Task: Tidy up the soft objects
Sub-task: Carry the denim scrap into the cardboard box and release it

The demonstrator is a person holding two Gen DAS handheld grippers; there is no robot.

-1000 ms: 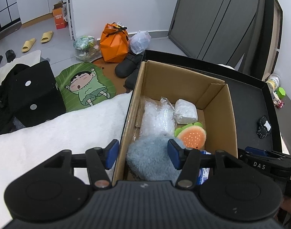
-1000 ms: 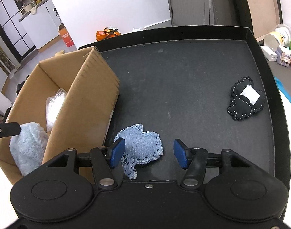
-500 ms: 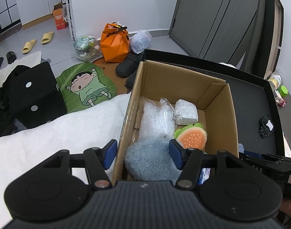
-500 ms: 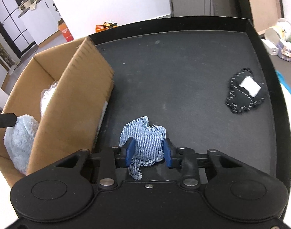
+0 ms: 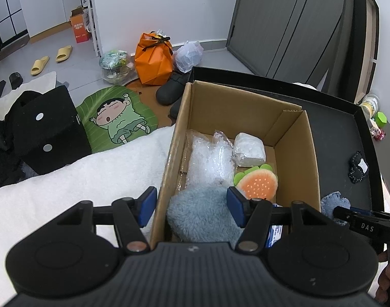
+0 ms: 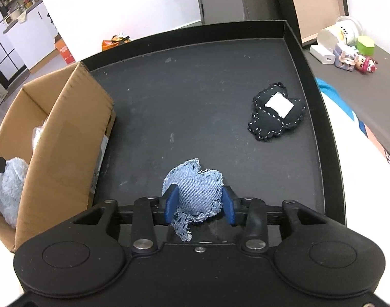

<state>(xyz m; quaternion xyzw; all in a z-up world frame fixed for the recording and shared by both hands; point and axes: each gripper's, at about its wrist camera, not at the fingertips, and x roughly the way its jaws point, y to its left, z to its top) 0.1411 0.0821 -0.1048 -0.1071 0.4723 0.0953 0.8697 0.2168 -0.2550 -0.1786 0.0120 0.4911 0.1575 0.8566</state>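
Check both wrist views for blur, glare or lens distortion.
Left wrist: sharp; fisheye bends the cardboard box walls and dark cabinet; corners vignetted. Right wrist: sharp on the denim piece; black tray rim curves; white wall overexposed.

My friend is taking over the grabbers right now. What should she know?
Right gripper: the denim pillow sits between its pads, pinched at both sides, jaws opening a little, over the black tray.
Left gripper: open, holding nothing, above the fluffy blue toy in the cardboard box.
Done: fluffy toy, burger plush, bubble wrap and a white packet are in the box.
Left: put the denim pillow in the box, then fetch the black stitched pillow lying on the tray.
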